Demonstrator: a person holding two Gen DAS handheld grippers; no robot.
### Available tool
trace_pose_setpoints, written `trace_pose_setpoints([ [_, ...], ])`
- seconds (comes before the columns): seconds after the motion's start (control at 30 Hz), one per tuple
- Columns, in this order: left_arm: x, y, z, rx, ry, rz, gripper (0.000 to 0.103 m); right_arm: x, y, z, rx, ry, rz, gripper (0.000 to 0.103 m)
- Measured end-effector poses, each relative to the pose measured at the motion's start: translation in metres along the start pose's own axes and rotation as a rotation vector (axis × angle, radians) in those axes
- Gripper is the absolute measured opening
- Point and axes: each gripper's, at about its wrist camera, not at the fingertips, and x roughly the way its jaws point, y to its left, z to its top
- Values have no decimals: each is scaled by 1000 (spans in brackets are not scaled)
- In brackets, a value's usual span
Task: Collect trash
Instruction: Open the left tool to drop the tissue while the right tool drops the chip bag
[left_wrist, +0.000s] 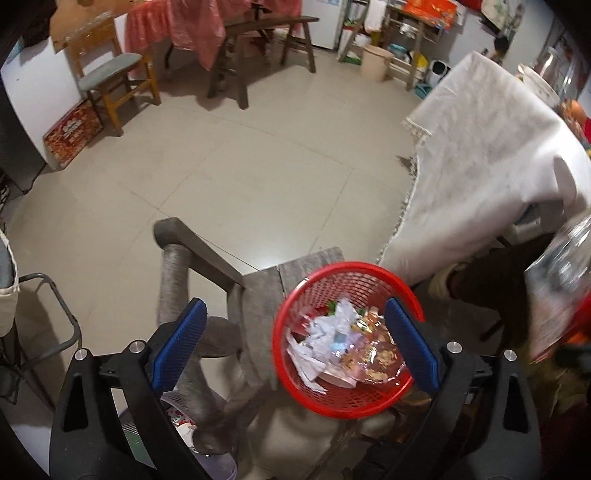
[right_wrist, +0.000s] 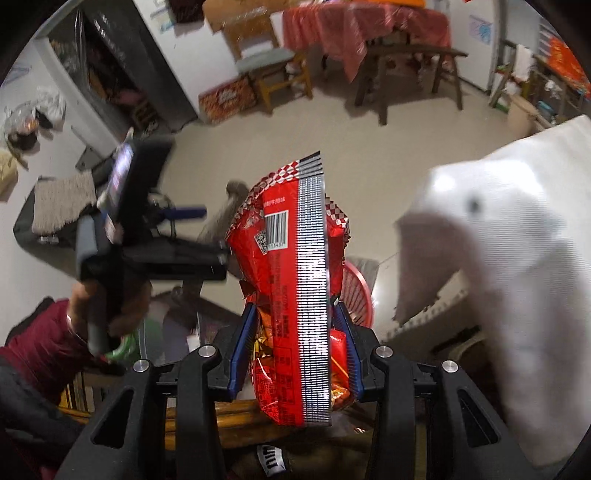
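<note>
A red mesh basket (left_wrist: 347, 402) sits on a grey-covered seat and holds crumpled white paper (left_wrist: 325, 332) and clear snack wrappers (left_wrist: 373, 358). My left gripper (left_wrist: 295, 317) is open above the basket's left rim, with nothing between its blue pads. My right gripper (right_wrist: 295, 306) is shut on a red snack bag (right_wrist: 291, 280) with a silver strip and a barcode, held upright. Part of the red basket (right_wrist: 356, 291) shows behind the bag. The bag's blurred edge shows at the right in the left wrist view (left_wrist: 557, 295).
A white cloth-covered table (left_wrist: 487, 162) stands right of the basket; it fills the right of the right wrist view (right_wrist: 517, 258). A grey chair armrest (left_wrist: 199, 251) lies left of the basket. A wooden chair (left_wrist: 110, 77) and a dark bench (left_wrist: 258, 40) stand far across the tiled floor.
</note>
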Motion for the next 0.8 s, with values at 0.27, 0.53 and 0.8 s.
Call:
trace_pose_setpoints([
  [0.27,-10,4,5,-14,-20,24,93,29,13,12,-42,14,-40,62],
  [0.53,-20,-8,10,1,-45,20,93,3,2,-5,-29,-39,-50,62],
  [0.8,-56,-38,18,70,-126,11,96,-47,-13,-23,21,-138,-76,66],
])
